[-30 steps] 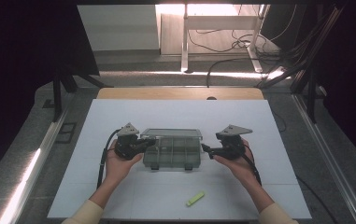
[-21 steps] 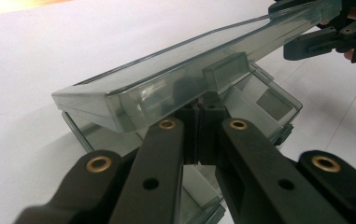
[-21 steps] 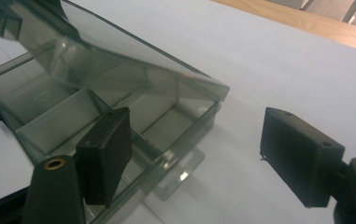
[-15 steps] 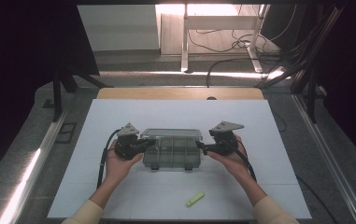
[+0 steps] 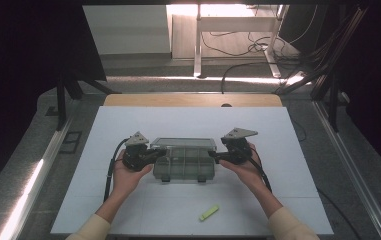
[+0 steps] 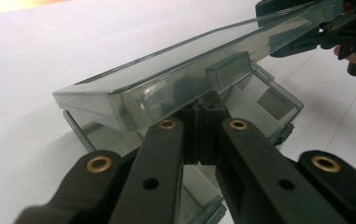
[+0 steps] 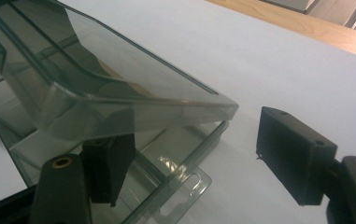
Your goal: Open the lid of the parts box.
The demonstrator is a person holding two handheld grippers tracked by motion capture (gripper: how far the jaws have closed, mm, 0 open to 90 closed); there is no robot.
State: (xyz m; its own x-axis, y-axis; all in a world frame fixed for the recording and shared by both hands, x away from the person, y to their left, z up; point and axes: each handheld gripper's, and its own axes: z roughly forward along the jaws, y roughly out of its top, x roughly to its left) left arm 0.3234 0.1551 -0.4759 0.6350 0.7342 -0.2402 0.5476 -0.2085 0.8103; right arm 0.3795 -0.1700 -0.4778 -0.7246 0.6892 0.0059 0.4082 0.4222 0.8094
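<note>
The left gripper has its fingers clenched at the plastic box, under its raised lid. The right gripper has its fingers spread apart, one under the lid.

— What colour is the box in the middle?
— Smoky grey, see-through plastic, lid and base alike.
— And the surface?
— White, with faint grid lines; a tan wooden strip shows at its far edge.
— The near bit on the right?
— A small yellow-green block.
— The left hand-held gripper and right hand-held gripper?
— Black, with brass-coloured rivets. Sleeves are pale yellow.
</note>
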